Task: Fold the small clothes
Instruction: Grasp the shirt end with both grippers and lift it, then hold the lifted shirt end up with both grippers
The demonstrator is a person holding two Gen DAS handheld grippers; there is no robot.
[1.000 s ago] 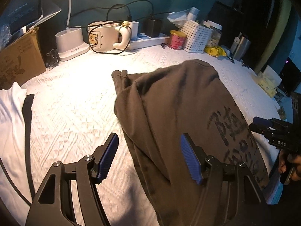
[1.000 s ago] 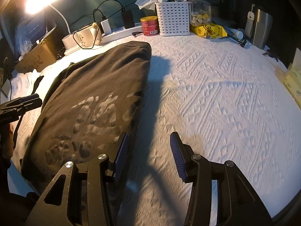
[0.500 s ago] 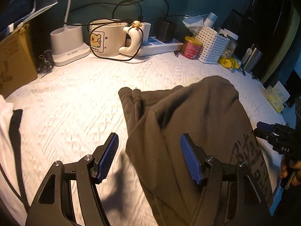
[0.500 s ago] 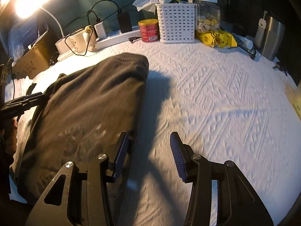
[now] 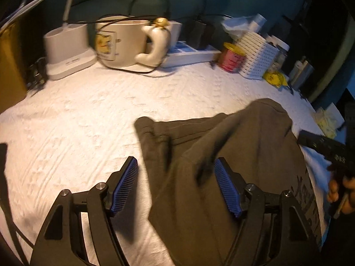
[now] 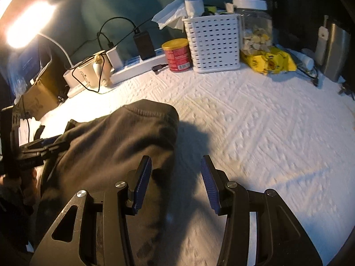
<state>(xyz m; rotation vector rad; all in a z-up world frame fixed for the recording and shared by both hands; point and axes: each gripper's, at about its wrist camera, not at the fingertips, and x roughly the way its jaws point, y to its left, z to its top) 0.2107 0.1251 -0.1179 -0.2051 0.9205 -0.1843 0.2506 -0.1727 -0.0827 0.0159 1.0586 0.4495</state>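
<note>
Dark shirt (image 5: pixel 233 177) lies seemingly below both parted jaws.

Textured white bedspread (image 6: pixel 255 122) as work surface. Along the back edge, against a teal wall (image 6: pixel 115 2): white lamp base (image 5: pixel 66 51); cream mug (image 5: pixel 124 42) with figurine handle, looped by a black cable (image 5: pixel 137 72); white power strip (image 6: pixel 138 66) carrying a black adapter (image 6: pixel 144 44); red tin with yellow lid (image 6: pixel 177 55); white perforated basket (image 6: pixel 214 42) holding tissue; clear jar with white lid (image 6: pixel 255 24); yellow packet (image 6: pixel 268 62); steel tumbler (image 6: pixel 335 51). Cardboard box (image 6: pixel 40 95) at far left. Lit lamp head (image 6: pixel 26 24) above.
</note>
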